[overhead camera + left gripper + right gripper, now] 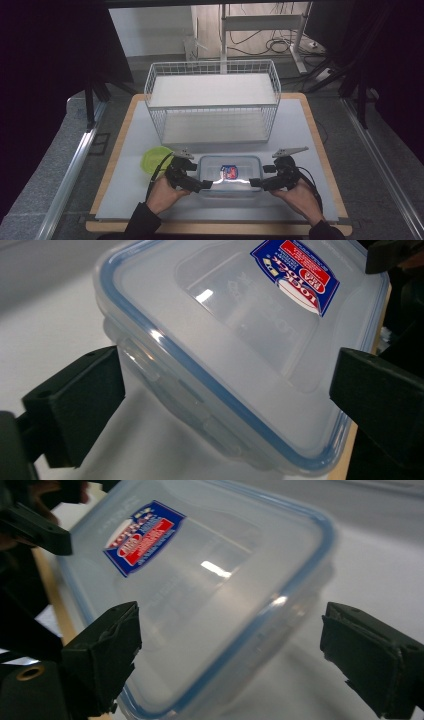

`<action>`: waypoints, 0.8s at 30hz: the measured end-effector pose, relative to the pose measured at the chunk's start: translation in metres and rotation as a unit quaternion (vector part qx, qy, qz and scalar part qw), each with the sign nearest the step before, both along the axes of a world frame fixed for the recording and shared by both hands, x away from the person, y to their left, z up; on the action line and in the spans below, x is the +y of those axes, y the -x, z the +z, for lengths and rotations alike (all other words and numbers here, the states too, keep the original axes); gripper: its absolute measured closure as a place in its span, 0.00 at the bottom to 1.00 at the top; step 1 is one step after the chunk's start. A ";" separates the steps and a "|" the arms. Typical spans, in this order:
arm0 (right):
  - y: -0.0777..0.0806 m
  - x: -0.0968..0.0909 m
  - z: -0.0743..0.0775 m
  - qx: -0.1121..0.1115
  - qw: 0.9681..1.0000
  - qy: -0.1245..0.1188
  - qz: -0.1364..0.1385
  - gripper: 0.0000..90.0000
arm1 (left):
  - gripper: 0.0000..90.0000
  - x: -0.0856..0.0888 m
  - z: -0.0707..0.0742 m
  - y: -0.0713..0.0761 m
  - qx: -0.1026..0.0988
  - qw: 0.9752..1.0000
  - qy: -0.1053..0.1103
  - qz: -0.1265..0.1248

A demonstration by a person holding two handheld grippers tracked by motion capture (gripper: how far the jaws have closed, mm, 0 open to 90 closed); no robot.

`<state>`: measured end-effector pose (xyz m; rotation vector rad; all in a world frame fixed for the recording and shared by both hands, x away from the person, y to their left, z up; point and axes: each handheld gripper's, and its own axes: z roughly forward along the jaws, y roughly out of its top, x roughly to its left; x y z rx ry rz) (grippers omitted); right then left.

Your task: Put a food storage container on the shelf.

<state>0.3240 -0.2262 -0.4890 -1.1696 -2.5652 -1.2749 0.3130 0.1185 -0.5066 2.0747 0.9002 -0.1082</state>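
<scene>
A clear plastic container (229, 175) with a blue-sealed lid and a red and blue label stands near the table's front edge. My left gripper (202, 185) reaches in at its left front corner, my right gripper (255, 182) at its right front corner, tips pointing toward each other. In the left gripper view the container (225, 325) lies between the wide-apart jaws of the left gripper (225, 400). The right gripper view shows the container's other end (200, 580) between the spread jaws of the right gripper (230, 655), with the right-hand jaw standing off from its wall.
A white wire basket (212, 100) with a shelf stands behind the container at the middle of the table. A yellow-green dish (156, 159) lies just left of the left gripper. The grey mat (300, 130) ends at a wooden table rim on all sides.
</scene>
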 end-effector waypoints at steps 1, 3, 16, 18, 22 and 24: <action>-0.001 0.001 -0.001 0.008 1.000 -0.006 0.004 0.12 | 0.01 0.000 -0.001 -0.001 0.007 1.000 0.004 -0.001; -0.003 0.003 -0.003 0.021 1.000 -0.011 0.007 0.11 | 0.01 -0.001 -0.004 -0.003 0.022 1.000 0.017 -0.006; 0.001 -0.005 -0.005 0.071 0.997 -0.031 0.008 0.24 | 0.05 -0.001 -0.003 0.007 0.031 0.999 0.016 -0.002; 0.003 -0.007 -0.004 0.073 0.997 -0.034 0.009 0.26 | 0.10 0.003 -0.002 0.009 0.031 0.999 0.022 0.000; 0.009 -0.010 -0.003 0.072 0.997 -0.040 0.007 0.32 | 0.19 0.006 0.000 0.016 0.025 0.999 0.032 0.011; 0.012 -0.012 -0.002 0.074 0.996 -0.048 -0.002 0.36 | 0.21 0.007 0.001 0.021 0.023 0.999 0.028 0.011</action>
